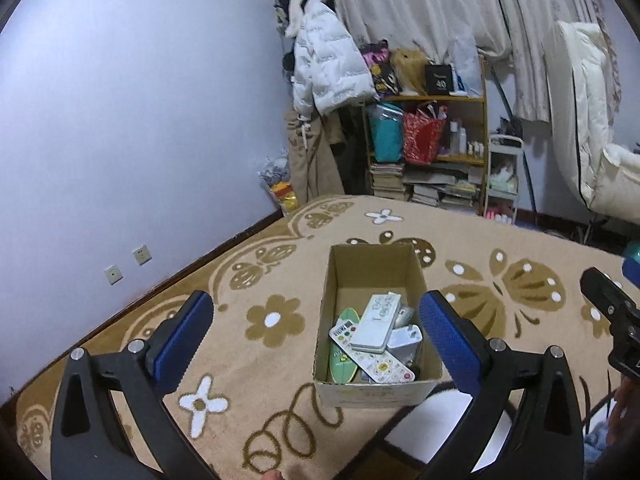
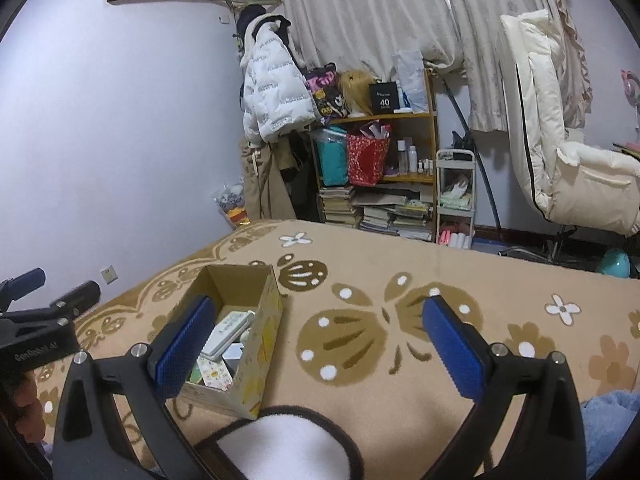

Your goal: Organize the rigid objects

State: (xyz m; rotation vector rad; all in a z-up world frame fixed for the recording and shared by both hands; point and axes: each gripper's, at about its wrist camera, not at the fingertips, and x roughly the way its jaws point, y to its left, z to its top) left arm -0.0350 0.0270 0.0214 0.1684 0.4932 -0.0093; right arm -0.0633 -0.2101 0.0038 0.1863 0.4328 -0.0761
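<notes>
An open cardboard box (image 1: pixel 362 394) stands on the beige flowered blanket (image 1: pixel 260 360). Inside lie a white remote control (image 1: pixel 378 322), a second remote with coloured buttons (image 1: pixel 372 358), a green oval toy board (image 1: pixel 343 354) and a silver block (image 1: pixel 404 340). My left gripper (image 1: pixel 320 332) is open and empty, hovering above and in front of the box. My right gripper (image 2: pixel 320 340) is open and empty, to the right of the box (image 2: pixel 256 360), its left finger (image 2: pixel 186 346) overlapping the box in view.
The blanket (image 2: pixel 400 280) covers a bed-like surface with a wall on the left. A shelf (image 1: pixel 440 140) with bags and books, a hanging white jacket (image 1: pixel 324 64) and a cream chair (image 2: pixel 560 160) stand beyond. A white patch with dark edging (image 2: pixel 288 448) lies near me.
</notes>
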